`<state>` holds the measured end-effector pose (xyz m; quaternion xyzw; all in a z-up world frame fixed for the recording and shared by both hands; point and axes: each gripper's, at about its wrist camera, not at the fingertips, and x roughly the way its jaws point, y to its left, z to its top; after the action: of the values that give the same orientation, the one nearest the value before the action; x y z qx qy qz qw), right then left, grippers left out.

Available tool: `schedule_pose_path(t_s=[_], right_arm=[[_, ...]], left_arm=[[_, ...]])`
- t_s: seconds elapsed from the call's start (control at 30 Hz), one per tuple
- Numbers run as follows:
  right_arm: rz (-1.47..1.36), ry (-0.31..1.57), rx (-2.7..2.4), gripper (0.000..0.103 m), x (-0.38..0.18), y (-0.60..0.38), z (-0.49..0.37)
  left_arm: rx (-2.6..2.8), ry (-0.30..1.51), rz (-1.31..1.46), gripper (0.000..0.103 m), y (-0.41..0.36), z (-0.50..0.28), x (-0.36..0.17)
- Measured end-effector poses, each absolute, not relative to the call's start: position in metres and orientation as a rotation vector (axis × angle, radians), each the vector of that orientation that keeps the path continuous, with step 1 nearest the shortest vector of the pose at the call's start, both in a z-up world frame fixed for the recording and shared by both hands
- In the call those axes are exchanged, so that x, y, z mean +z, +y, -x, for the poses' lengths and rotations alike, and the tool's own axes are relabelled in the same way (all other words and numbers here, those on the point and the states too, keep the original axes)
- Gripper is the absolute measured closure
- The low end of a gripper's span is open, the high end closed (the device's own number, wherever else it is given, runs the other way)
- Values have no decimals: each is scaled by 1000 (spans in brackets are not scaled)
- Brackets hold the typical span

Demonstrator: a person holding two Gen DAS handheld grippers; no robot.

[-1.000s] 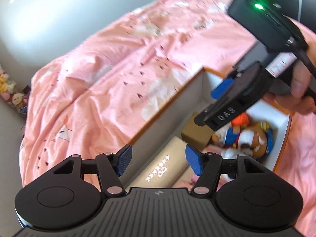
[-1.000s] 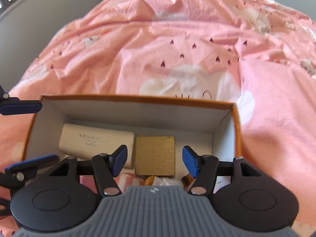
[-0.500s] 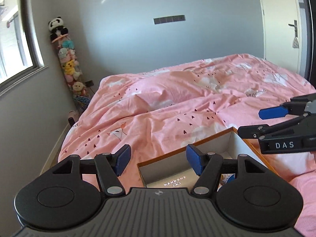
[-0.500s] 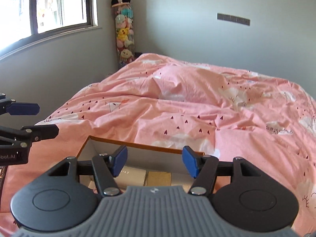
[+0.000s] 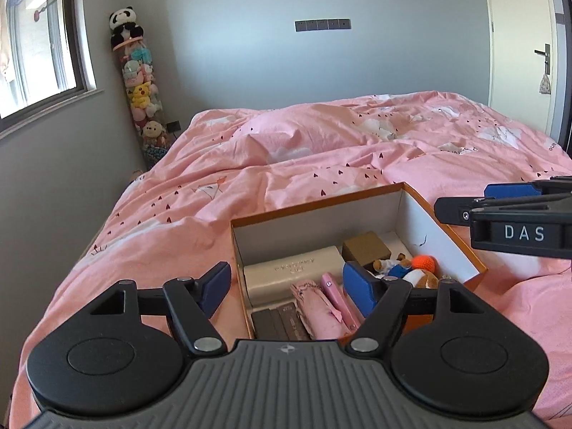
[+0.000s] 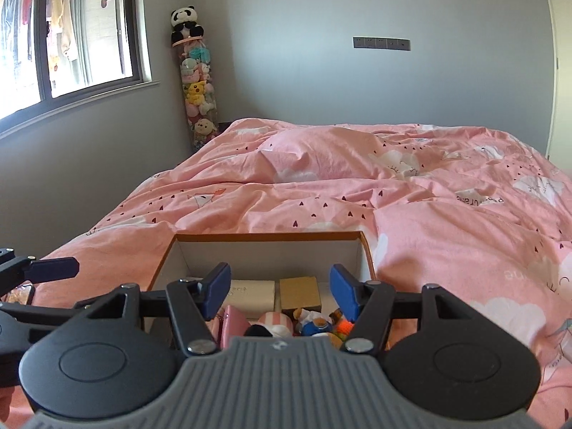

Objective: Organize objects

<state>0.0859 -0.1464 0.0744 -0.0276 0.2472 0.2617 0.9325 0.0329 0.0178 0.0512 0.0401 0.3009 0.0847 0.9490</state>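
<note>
Box (image 5: 400, 211) sits just ahead of both claws, already packed; left claw (image 5: 286, 286) has just spread wide, right claw (image 6: 279, 291) is spread too, both empty, probably done.

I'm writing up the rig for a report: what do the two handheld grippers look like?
Both look alike. The left gripper and right gripper each have a ribbed grey body, two round black discs, black linkage arms with silver pivot screws, and blue finger pads. Seen side-on from the left wrist camera, the right gripper carries white "DAS" lettering. No cables or sleeves show.
</note>
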Motion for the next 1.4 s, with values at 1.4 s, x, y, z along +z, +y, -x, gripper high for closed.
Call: schedule_pose_path(t_s=[1.4], right_arm=[[128, 645, 456, 33, 8, -150, -60]], left_arm=[[177, 806, 33, 19, 21, -25, -1]])
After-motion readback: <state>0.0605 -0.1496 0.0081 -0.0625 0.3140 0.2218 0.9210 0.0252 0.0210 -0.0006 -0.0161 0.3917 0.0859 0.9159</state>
